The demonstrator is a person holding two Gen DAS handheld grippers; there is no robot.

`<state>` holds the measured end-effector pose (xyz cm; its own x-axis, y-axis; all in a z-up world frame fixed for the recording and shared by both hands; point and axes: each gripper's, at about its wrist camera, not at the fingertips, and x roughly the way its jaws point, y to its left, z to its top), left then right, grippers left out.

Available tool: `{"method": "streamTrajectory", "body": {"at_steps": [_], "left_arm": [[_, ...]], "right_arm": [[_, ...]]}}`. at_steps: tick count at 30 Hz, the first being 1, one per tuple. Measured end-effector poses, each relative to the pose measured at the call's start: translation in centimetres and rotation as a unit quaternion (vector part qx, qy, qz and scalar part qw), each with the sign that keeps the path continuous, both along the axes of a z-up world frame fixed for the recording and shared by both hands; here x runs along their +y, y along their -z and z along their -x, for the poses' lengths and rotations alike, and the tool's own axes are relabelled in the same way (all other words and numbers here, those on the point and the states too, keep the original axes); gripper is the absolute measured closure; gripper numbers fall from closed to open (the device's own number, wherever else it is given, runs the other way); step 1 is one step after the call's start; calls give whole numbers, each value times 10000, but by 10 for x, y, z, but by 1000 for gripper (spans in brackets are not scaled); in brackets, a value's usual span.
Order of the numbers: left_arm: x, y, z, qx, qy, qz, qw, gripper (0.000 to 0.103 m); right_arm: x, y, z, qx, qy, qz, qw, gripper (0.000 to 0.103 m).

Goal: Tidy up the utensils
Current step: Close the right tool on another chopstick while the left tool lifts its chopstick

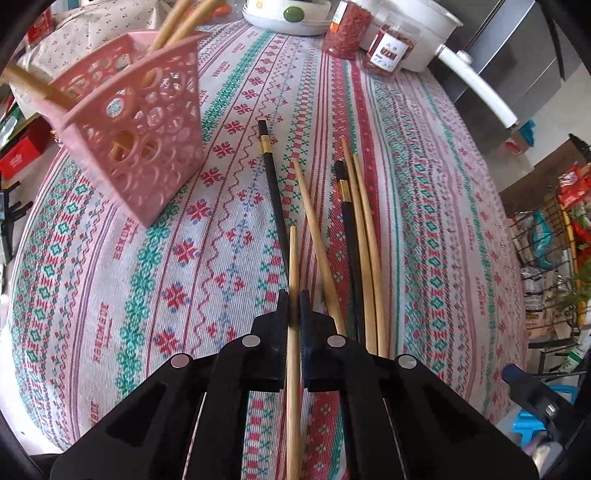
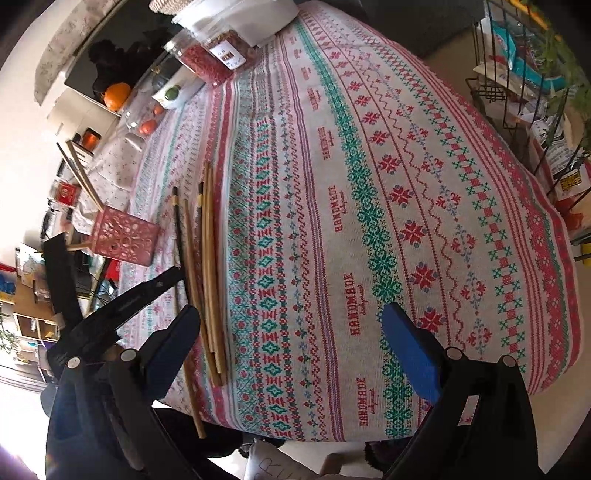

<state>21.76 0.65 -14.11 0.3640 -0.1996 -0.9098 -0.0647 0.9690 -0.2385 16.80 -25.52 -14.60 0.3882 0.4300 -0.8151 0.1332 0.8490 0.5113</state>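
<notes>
The left gripper (image 1: pixel 294 295) has its two black fingers squeezed tight on one light wooden chopstick (image 1: pixel 293 258). This chopstick runs straight between the fingers and its tip sticks out past them, above the worktop (image 1: pixel 110 295), which wears a white cloth with red and green stitched patterns. More chopsticks lie flat on the cloth just beside the left gripper. One long black chopstick with a gold band (image 1: pixel 271 184) lies next to the held one. Another light wooden chopstick (image 1: pixel 314 229) lies slanted beside it. Then comes a second black chopstick with a gold band (image 1: pixel 347 221), and right next to that a pair of light wooden chopsticks (image 1: pixel 364 221) lying side by side. A pink plastic basket with round holes (image 1: pixel 144 147) stands toward the far left corner of the worktop, well apart from the loose chopsticks. A few wooden sticks (image 1: pixel 173 26) stand up in it and lean out over its rim. Two clear jars of red dried food (image 1: pixel 347 29) sit at the far edge of the worktop. The right gripper (image 2: pixel 291 317) has blue pads and they are wide apart with nothing between them. It hangs over the near edge of the worktop, and its left finger is just beside the loose chopsticks.
</notes>
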Motion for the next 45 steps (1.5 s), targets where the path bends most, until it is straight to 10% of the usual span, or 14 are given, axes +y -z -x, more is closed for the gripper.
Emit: {"method": "streamTrajectory", "body": {"at_steps": [8, 16, 40, 45], "left_arm": [[25, -23, 54, -522, 229, 480, 9972, 98], [54, -40, 72, -985, 172, 968, 9903, 98], [68, -42, 73, -829, 176, 1327, 9875, 98], [71, -42, 73, -849, 170, 1318, 9875, 98]], "right_arm": [[34, 2, -39, 112, -244, 252, 9993, 8], [82, -10, -117, 145, -287, 566, 9979, 44], [141, 10, -165, 181, -519, 2001, 9782, 62], [163, 13, -161, -76, -682, 2363, 9693, 83]]}}
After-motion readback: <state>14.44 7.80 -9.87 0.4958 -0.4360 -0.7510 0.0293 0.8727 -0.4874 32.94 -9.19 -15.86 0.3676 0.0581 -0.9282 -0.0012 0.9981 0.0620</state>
